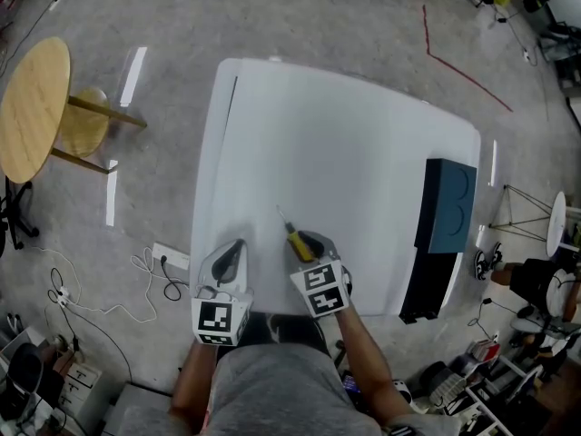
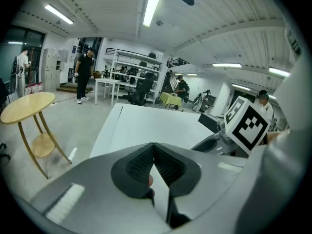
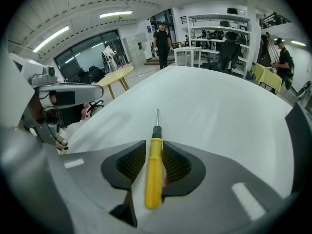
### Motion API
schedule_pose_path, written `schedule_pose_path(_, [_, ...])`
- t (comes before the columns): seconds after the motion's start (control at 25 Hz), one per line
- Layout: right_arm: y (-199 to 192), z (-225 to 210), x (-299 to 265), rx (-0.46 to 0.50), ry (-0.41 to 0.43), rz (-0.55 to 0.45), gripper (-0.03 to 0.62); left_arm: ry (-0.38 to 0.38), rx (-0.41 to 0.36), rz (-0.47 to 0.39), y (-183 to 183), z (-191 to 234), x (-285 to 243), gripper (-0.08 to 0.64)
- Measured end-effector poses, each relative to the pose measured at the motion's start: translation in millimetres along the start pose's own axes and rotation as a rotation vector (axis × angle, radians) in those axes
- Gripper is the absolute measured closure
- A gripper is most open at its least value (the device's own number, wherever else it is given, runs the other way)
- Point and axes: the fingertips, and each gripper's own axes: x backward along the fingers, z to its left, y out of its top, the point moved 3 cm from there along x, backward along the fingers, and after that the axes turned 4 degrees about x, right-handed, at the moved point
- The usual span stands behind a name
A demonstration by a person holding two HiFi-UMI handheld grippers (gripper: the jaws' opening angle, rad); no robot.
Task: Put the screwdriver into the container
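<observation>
A white table [image 1: 345, 134] bears a yellow screwdriver [image 1: 299, 243] (near its front edge) and a dark container [image 1: 451, 209].

The screwdriver [image 3: 154, 169] has a smooth plastic handle and metal shaft; the table [image 1: 345, 153] looks matt

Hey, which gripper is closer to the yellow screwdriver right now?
Right. The right gripper has the screwdriver between its open jaws; the left gripper sits off to the screwdriver's left, shut, not touching it.
</observation>
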Motion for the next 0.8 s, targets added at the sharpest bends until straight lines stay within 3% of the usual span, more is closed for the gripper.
schedule_pose_path(0.8, [2,-1,0,-0.012,-0.015,0.015,0.509,0.010,-0.009,-0.020,11,6,3,0.548])
